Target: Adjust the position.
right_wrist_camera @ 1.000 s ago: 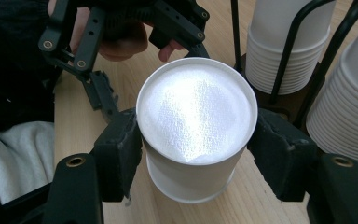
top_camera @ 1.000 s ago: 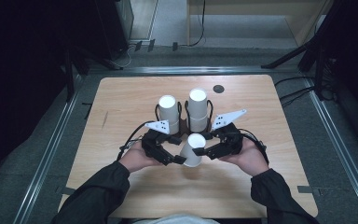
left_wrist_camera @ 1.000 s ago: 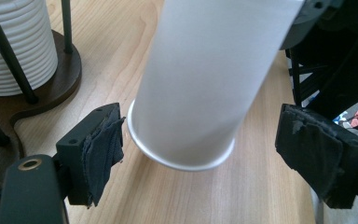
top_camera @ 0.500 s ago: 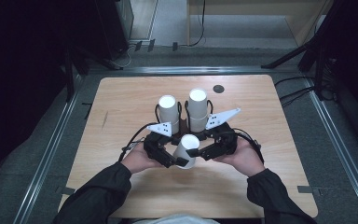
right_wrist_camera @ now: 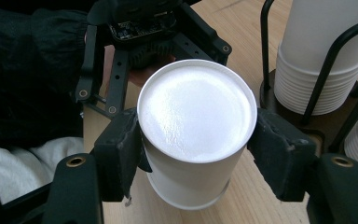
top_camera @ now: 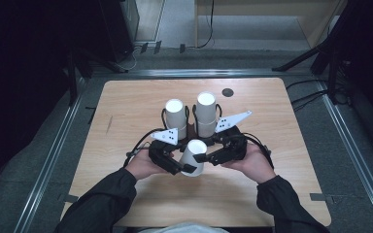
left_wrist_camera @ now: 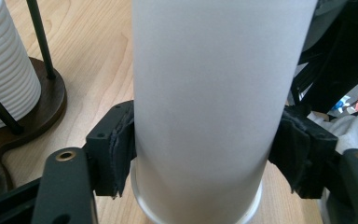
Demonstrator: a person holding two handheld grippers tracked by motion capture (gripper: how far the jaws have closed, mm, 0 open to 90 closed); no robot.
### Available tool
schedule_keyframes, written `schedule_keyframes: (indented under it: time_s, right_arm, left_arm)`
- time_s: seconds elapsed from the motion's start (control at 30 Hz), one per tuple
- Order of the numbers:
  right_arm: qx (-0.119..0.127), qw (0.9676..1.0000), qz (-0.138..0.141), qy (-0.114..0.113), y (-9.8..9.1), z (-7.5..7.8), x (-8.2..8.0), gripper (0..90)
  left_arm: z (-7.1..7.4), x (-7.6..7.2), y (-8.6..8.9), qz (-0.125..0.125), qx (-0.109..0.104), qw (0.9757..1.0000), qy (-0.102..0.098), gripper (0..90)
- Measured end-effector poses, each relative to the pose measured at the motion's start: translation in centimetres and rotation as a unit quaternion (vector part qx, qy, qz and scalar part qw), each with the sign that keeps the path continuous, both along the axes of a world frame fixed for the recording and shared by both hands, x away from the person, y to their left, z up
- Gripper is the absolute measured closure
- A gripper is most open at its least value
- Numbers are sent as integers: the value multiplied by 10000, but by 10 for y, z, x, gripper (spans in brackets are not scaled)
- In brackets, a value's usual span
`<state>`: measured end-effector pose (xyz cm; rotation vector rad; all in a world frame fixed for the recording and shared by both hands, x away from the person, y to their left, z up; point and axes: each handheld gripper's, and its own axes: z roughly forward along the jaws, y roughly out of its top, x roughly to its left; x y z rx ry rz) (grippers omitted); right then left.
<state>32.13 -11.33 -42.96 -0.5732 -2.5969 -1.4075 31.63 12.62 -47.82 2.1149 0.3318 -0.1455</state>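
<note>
Both grippers are working on one upturned white paper cup [top_camera: 193, 156] at the near middle of the table [top_camera: 126, 102], just in front of a dark wire rack [top_camera: 190, 130] carrying two tall cup stacks, the left stack [top_camera: 175, 116] and the right stack [top_camera: 206, 112]. The cup is sitting mouth-down, flat base up; a second rim is peeking out under its lower edge in both gripper views, so it is probably two or more nested cups, though that is not certain. The right gripper [right_wrist_camera: 196, 154] is clamping the cup high, just under the base, pads pressing on both sides, jaws roughly a third open. The left gripper [left_wrist_camera: 200, 161] has just been closing; its pads are now lying against the cup wall low down, near the rim, jaws still fairly wide because the cup is broad there. Judged step: separating the top cup from the one nested inside it. To do it well, the left gripper is needing a firm but light squeeze on the lower cup only, since thin paper buckles easily; the right one should be lifting straight along the cup's axis, perhaps with a slight twist to break the suction, and keeping clear of the rack wires just behind.
</note>
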Motion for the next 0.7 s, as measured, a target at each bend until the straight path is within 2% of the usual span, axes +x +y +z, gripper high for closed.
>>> schedule_keyframes:
  time_s: [0.1, 0.3, 0.43, 0.57, 0.7]
  right_arm:
    - [16, 10000, 46, -41, 0, 0, -1, 351]
    - [0, 9998, 142, -159, -4, -3, -2, 264]
    - [-120, 9992, 163, -344, -7, -7, -3, 263]
    - [-160, 9994, 142, -275, -8, -17, -3, 271]
    - [-256, 9990, 132, -355, -8, -24, -5, 277]
  left_arm:
    - [2, 1, 0, -90, 108, 9999, -5, 301]
    - [9, 4, 8, -116, 311, 9994, 51, 301]
    - [13, 9, 15, -42, 444, 9990, 70, 296]
    - [19, 12, 17, -91, 597, 9982, -19, 299]
    - [21, 15, 18, -174, 850, 9962, -52, 298]
